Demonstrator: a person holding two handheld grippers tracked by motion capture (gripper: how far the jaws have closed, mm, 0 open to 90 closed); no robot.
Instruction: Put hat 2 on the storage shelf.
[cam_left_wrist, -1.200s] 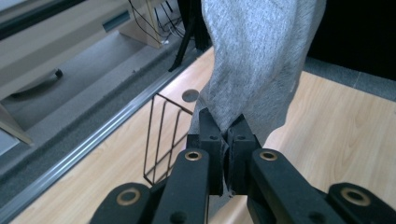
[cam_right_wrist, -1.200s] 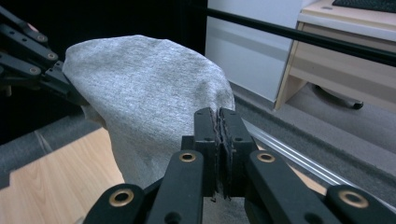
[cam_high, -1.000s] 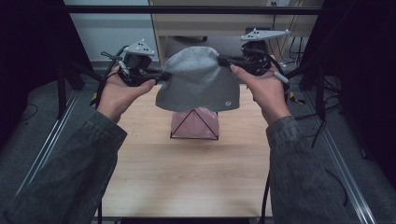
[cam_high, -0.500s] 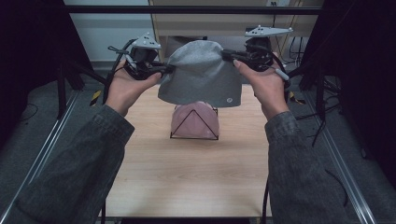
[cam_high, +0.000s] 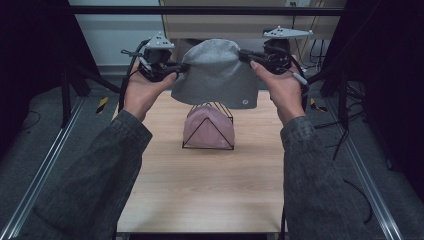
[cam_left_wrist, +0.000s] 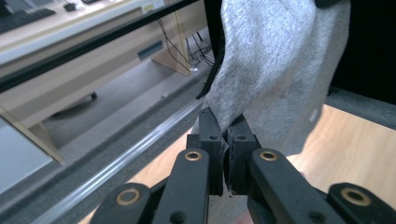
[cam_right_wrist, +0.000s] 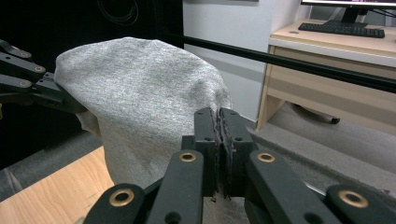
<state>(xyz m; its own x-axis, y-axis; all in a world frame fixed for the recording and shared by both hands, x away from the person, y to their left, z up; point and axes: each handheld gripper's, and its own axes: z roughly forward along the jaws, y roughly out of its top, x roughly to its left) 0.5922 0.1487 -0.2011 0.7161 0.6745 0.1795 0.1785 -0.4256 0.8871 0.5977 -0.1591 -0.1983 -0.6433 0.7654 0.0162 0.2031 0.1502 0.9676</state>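
A grey knit beanie (cam_high: 216, 74) hangs stretched in the air between my two grippers, above the far part of the wooden table (cam_high: 200, 180). My left gripper (cam_high: 181, 66) is shut on the beanie's left edge, and its jaws pinch the grey fabric (cam_left_wrist: 275, 70) in the left gripper view (cam_left_wrist: 225, 122). At the beanie's right edge my right gripper (cam_high: 246, 55) is shut too, its jaws clamped on the cloth (cam_right_wrist: 140, 102) in the right gripper view (cam_right_wrist: 217, 116). Below the beanie a pink hat (cam_high: 209, 127) sits on a black wire stand (cam_high: 225, 111).
Dark metal frame posts (cam_high: 67, 95) stand left and right of the table, and a black bar (cam_high: 200, 10) crosses overhead at the back. A wooden desk (cam_right_wrist: 336, 70) with a keyboard stands beyond the table. Grey carpet surrounds the table.
Both hands have lifted the grey beanie a little higher and farther from me, above the pink hat. The left hand moved inward slightly. Both grips are unchanged.
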